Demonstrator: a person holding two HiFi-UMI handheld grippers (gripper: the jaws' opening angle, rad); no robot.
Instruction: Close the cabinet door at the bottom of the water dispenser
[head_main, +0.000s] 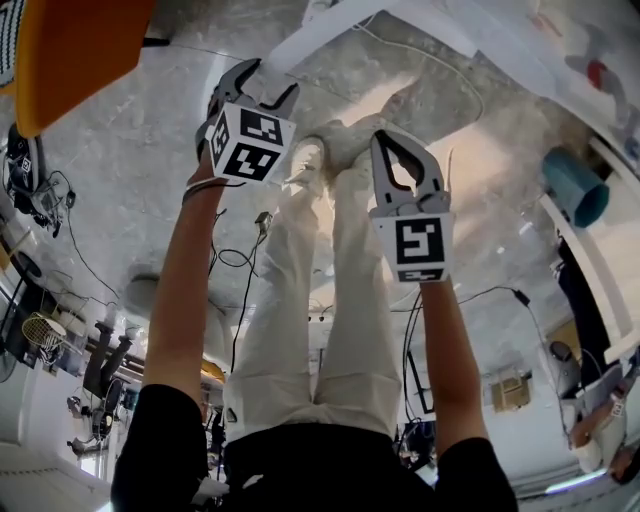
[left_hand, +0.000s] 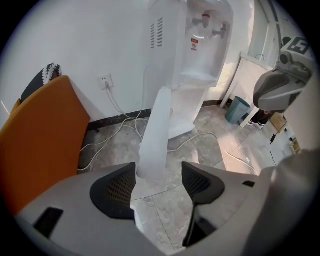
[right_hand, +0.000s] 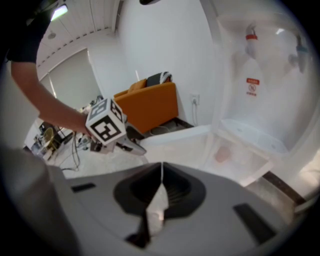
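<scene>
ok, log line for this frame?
left gripper: open, cabinet door edge between jaws | right gripper: shut, empty | door state: open

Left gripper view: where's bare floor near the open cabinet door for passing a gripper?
Right of the cabinet door, toward the teal bin, the marble floor is bare except one white cable. Left of the door is crowded: cables trail from the wall socket beside the orange chair.

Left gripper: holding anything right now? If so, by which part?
Nothing held. The left gripper has its jaws apart around the free edge of the open cabinet door, pads not pressing. The right gripper is shut, empty.
</scene>
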